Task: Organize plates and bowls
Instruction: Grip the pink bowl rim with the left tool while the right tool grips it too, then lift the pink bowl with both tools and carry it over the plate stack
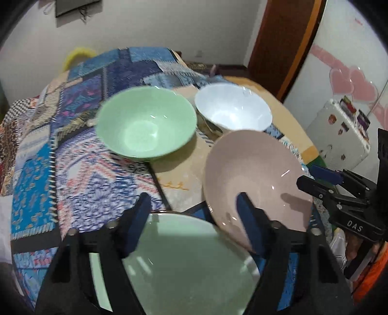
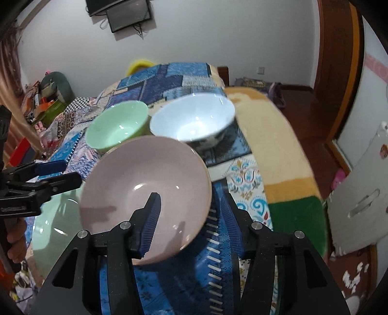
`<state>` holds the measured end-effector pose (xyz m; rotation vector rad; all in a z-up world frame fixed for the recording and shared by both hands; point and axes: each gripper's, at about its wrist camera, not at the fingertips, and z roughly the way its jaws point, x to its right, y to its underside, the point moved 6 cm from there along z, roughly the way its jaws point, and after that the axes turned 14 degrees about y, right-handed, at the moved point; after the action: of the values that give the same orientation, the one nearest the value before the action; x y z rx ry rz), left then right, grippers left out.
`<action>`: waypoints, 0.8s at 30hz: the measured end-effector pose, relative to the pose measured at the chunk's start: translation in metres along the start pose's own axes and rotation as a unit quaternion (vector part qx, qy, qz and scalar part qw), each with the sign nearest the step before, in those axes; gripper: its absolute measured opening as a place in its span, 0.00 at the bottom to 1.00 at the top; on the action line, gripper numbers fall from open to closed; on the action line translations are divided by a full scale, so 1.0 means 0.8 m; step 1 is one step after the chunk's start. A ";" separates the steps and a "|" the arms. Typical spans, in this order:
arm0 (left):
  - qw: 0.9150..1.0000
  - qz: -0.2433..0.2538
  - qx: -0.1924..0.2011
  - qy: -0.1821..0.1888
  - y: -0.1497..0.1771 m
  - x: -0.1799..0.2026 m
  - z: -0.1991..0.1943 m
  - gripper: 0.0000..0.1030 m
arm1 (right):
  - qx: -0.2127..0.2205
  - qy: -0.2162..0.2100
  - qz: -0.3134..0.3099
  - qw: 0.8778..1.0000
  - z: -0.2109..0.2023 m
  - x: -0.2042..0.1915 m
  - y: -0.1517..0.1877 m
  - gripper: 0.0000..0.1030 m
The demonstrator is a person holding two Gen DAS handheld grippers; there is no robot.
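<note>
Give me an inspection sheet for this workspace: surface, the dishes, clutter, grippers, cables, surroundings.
Surface: blue patchwork cloth over the table, a yellow-and-green blanket along its right side.
Job's things: green ceramic bowl and white ceramic bowl stand side by side at the back; pink ceramic bowl is tilted; pale green plate lies nearest.
Clutter: nothing seen on the cloth besides the dishes.
Grippers: left gripper open above the plate; right gripper has its fingers astride the pink bowl's rim, grip uncertain.
Cables: wires hang from a wall-mounted black screen.
Surroundings: white fridge, wooden door frame.
</note>
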<state>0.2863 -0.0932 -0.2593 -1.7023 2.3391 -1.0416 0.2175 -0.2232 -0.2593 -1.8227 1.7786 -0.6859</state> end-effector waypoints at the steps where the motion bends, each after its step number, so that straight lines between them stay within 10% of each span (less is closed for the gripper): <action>1: 1.000 -0.002 -0.006 0.002 0.000 0.000 0.006 0.58 | -0.004 -0.004 0.003 1.000 0.004 0.000 0.003 0.47; 12: 0.996 -0.042 -0.052 0.057 0.006 0.002 0.058 0.14 | -0.035 -0.042 0.031 0.998 0.032 0.002 0.025 0.25; 24: 0.999 -0.008 -0.041 0.029 0.005 0.024 0.042 0.13 | -0.036 -0.051 0.051 0.997 0.017 0.003 0.022 0.20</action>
<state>0.2897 -0.1256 -0.2812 -1.7433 2.4413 -1.0253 0.2135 -0.2259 -0.2808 -1.7665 1.8348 -0.4872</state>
